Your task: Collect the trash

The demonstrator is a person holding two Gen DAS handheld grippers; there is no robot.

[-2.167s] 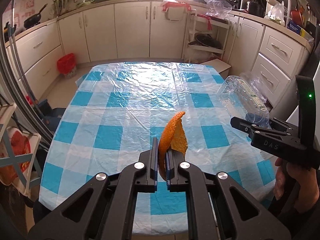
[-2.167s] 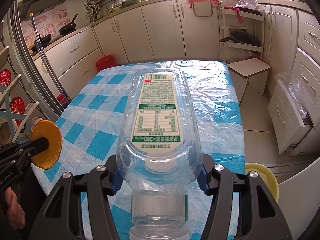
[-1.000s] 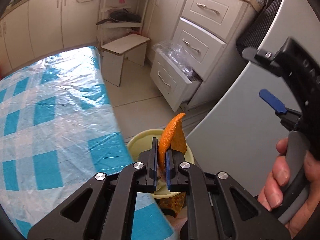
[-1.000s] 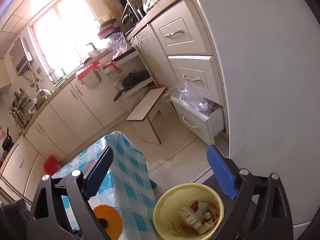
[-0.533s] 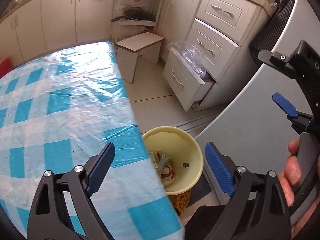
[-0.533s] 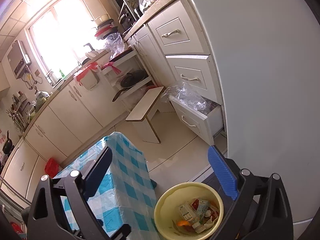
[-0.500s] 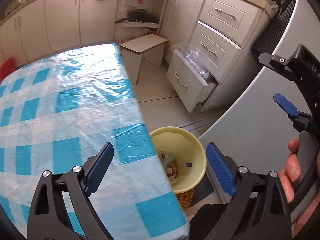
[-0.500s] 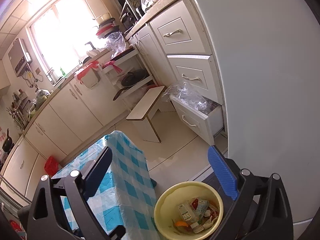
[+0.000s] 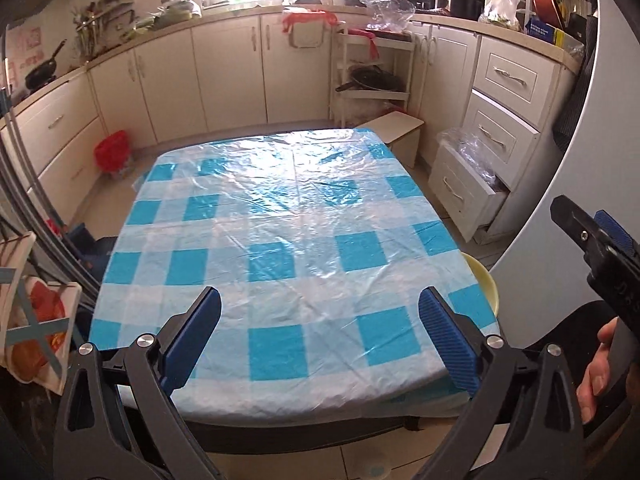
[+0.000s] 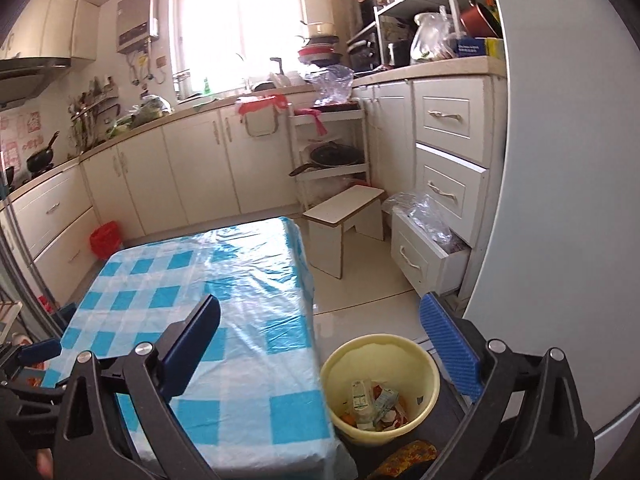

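The left gripper [image 9: 320,318] is hanging over the near edge of the counter [image 9: 280,216], low in the centre of the left wrist frame, and its jaws are opening, standing wide with nothing between them but the blue-and-white checked plastic cover behind. The right gripper [image 10: 318,326] is sitting at the bottom of the right wrist frame, its jaws also opening and gaping wide with nothing gripped; 1 blue pad [image 10: 448,344] is showing at the lower right. Through that gap, the yellow bin [image 10: 424,360] is standing on the floor just beside the counter's corner, in the lower centre-right of the frame, and it is holding the trash [image 10: 374,402]: small crumpled cartons, wrappers and an orange scrap lying at its bottom. In the left wrist frame only a sliver of the bin's rim [image 9: 486,280] is peeking out past the counter's right edge. At the lower right of that frame a hand [image 9: 600,368] is wrapping around the handle of the right gripper, whose black body is reaching in from the right edge. A white stool [image 10: 344,208] is standing on the floor beyond the counter's far corner, and an open drawer [image 10: 420,256] with a clear plastic bag in it is jutting out from the cabinets at the right.
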